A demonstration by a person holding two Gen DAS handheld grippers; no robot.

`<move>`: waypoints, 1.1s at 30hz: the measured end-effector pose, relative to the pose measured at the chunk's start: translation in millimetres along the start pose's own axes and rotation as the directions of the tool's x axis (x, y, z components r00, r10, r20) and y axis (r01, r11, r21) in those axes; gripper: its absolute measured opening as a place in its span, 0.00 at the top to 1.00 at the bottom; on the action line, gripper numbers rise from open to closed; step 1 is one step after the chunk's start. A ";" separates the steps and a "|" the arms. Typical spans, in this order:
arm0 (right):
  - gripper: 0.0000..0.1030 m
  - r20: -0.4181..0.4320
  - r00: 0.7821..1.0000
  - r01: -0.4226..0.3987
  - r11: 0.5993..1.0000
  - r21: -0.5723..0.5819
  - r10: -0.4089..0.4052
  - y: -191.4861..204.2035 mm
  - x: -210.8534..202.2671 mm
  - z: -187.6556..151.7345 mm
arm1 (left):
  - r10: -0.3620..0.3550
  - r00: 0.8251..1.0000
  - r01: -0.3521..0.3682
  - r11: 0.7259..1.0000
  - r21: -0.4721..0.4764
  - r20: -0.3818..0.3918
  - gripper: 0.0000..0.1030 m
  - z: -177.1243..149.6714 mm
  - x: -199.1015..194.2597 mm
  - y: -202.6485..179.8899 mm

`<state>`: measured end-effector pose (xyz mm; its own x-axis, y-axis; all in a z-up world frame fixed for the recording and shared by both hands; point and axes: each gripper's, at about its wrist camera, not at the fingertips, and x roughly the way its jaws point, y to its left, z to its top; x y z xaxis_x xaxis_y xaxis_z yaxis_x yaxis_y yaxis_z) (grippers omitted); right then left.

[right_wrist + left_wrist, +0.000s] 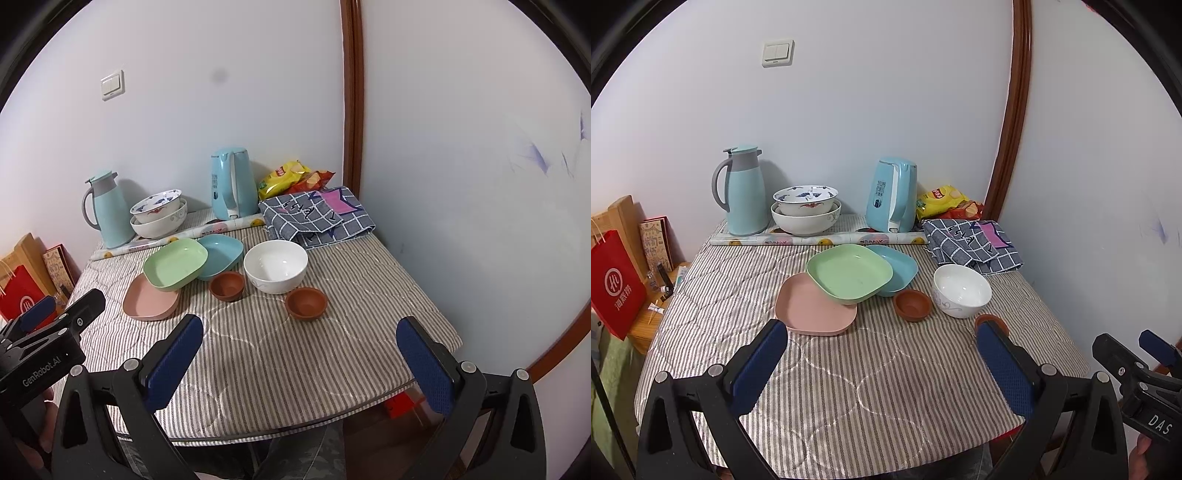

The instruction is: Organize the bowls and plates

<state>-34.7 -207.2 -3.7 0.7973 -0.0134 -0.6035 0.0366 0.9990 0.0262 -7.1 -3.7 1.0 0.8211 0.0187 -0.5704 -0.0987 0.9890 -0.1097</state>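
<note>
You hold both tools above the near edge of the table with the grey striped quilted cloth point(820, 398), and both are empty: your left gripper point(882, 350) has its blue pads spread wide, and your right gripper point(300, 350) is spread wide too. Near the middle of the surface three square plastic plates overlap: the pink plate point(814, 308) lies lowest, the green plate point(849, 274) leans on it, and the blue plate point(899, 266) is partly under the green one. Just beside them stands a small brown clay bowl point(912, 304), next to it the white ceramic bowl point(961, 290), and a second small brown clay bowl point(306, 302) is nearer to you. At the far edge two patterned bowls point(806, 210) sit stacked, between the light blue thermos jug point(744, 192) and the light blue electric kettle point(892, 195).
</note>
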 end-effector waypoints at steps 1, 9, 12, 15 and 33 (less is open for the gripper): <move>0.00 0.001 1.000 -0.001 1.000 0.000 0.001 -0.1 0.0 0.1 | 0.001 1.000 -0.001 1.000 0.000 0.000 0.00 0.1 0.1 0.1; 0.00 0.004 1.000 -0.001 1.000 -0.001 0.001 0.8 -1.8 0.3 | 0.002 1.000 -0.002 1.000 0.001 0.001 0.00 -0.3 -1.0 -0.2; 0.00 0.004 1.000 -0.002 1.000 -0.001 0.002 1.6 -2.9 0.1 | 0.002 1.000 -0.002 1.000 -0.001 0.001 0.00 -0.5 -2.4 1.5; 0.00 0.005 1.000 -0.001 1.000 -0.001 0.001 1.9 -3.5 -0.4 | 0.002 1.000 -0.002 1.000 -0.002 0.001 0.00 -0.1 -2.7 2.0; 0.00 0.005 1.000 -0.004 1.000 0.004 0.004 0.0 -3.3 0.4 | 0.006 1.000 -0.006 1.000 0.001 0.009 0.00 1.0 -6.1 2.8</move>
<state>-37.1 -207.2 -1.3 0.8007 -0.0095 -0.5990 0.0354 0.9989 0.0315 -11.8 -0.9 5.0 0.8259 0.0256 -0.5633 -0.1028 0.9891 -0.1058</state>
